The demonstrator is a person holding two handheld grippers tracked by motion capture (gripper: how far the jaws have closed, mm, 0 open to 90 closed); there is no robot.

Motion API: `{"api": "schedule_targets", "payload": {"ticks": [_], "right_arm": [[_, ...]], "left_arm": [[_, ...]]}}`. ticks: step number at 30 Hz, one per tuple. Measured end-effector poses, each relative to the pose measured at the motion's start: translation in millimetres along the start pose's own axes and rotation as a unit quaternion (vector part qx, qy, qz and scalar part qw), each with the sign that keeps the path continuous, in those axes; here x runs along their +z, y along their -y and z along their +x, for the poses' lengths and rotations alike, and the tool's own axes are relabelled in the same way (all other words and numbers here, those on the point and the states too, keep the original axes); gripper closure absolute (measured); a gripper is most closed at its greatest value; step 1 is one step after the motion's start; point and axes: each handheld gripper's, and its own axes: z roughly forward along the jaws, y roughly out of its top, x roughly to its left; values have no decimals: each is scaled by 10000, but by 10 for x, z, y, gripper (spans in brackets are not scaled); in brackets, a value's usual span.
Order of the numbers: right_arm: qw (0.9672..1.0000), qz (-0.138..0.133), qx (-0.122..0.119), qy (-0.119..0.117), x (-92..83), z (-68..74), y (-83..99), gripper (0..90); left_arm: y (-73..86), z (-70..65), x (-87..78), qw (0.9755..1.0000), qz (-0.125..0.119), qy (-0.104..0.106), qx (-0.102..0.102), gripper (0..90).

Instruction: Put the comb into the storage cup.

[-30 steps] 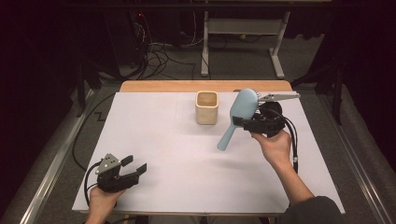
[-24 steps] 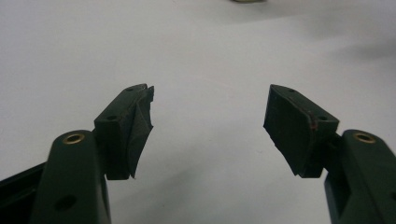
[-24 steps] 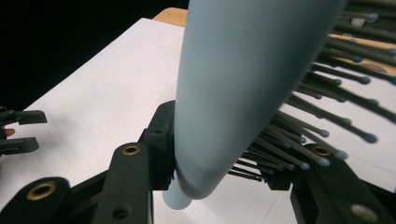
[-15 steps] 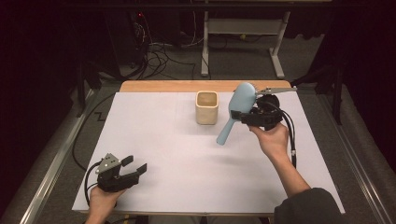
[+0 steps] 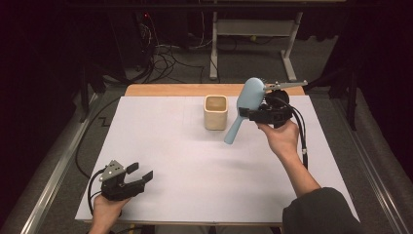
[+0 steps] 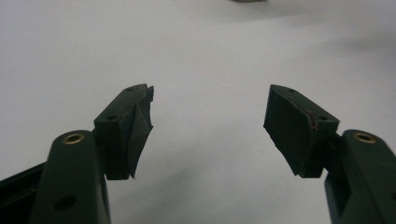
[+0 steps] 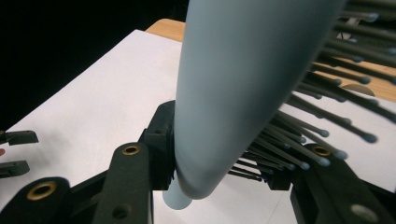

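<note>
Covering most of the wooden table (image 5: pixel 185 89), the big white sheet (image 5: pixel 195 165) lay under both our tools. Beyond the right gripper (image 5: pixel 253 116) stood the square beige cup (image 5: pixel 215 112), just to its left in the high view. We had that gripper clamped on the pale blue plastic hairbrush (image 5: pixel 246 105), head raised, handle slanting down toward the sheet. Our left gripper (image 5: pixel 141 176) rested near the front edge, jaws wide apart, gripping nothing.

It looked like a lab or recording studio: a wooden table (image 5: pixel 195 89) covered by a white sheet (image 5: pixel 185 161) stood in a dark room, with tangled black cables (image 5: pixel 165 56) on grey carpet (image 5: pixel 321 53) and a metal stand frame (image 5: pixel 253 29) behind.
</note>
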Motion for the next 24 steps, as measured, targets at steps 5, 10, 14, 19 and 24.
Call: {"api": "schedule_targets", "payload": {"ticks": [5, 10, 14, 19, 24], "right_arm": [[10000, -4, 42, 12, 20, -25, -31, 556], [9999, -45, 92, 17, 25, -45, -70, 556], [9999, -51, 91, 48, 37, -54, -99, 556], [9999, -60, 136, 62, 50, -68, -126, 556], [9997, -97, 191, 68, 76, -92, -164, 556]], "left_arm": [[1, 6, 0, 10000, -10, 4, -8, 326], [0, 6, 2, 10000, -7, 9, -6, 326], [1, 7, -3, 10000, -19, 5, -8, 326], [0, 9, -1, 10000, -17, 10, -15, 326], [0, 9, -2, 10000, -25, 10, -1, 326]]}}
